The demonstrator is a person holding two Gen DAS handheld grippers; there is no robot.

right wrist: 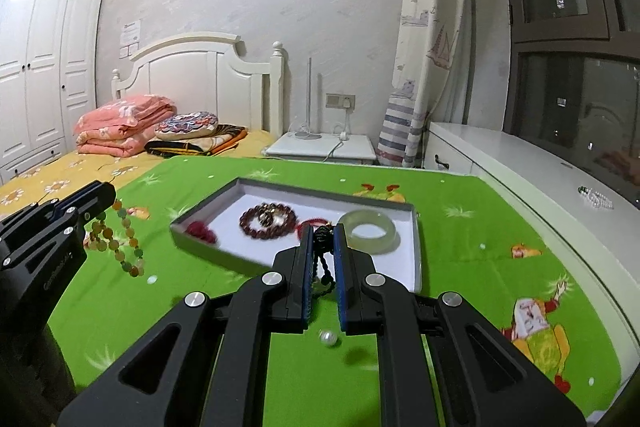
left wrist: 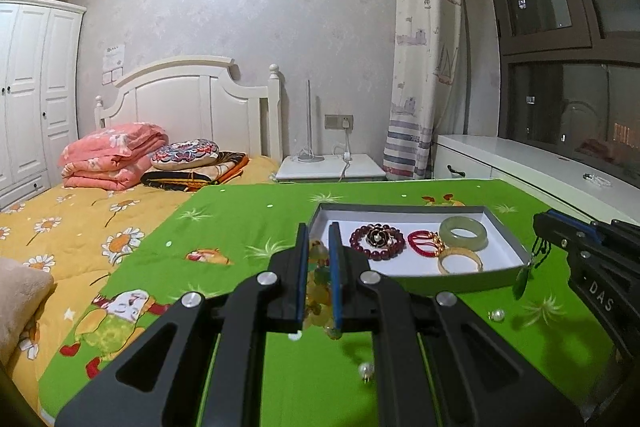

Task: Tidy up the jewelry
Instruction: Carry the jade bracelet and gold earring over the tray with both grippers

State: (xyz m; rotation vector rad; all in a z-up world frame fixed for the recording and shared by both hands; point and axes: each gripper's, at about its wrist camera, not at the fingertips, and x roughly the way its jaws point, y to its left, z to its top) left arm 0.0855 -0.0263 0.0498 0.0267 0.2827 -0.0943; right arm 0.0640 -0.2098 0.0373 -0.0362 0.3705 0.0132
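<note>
My left gripper (left wrist: 319,227) is shut on a yellow-green bead necklace (left wrist: 316,287), which hangs off it above the green cloth; the necklace also shows in the right wrist view (right wrist: 120,247). My right gripper (right wrist: 324,229) is shut on a black cord (right wrist: 325,259) with a green pendant (left wrist: 522,283), held at the near edge of the grey jewelry box (right wrist: 416,255). In the box lie a dark red bead bracelet (left wrist: 377,241), a red and gold bracelet (left wrist: 424,243), a pale green jade bangle (left wrist: 463,231) and a gold bangle (left wrist: 460,261).
Loose pearls lie on the green cloth (left wrist: 248,223), one by the right gripper (right wrist: 329,338), one to the right (left wrist: 497,315) and one near (left wrist: 366,371). A bed with yellow bedding (left wrist: 60,227) lies left. A white windowsill cabinet (right wrist: 520,163) runs along the right.
</note>
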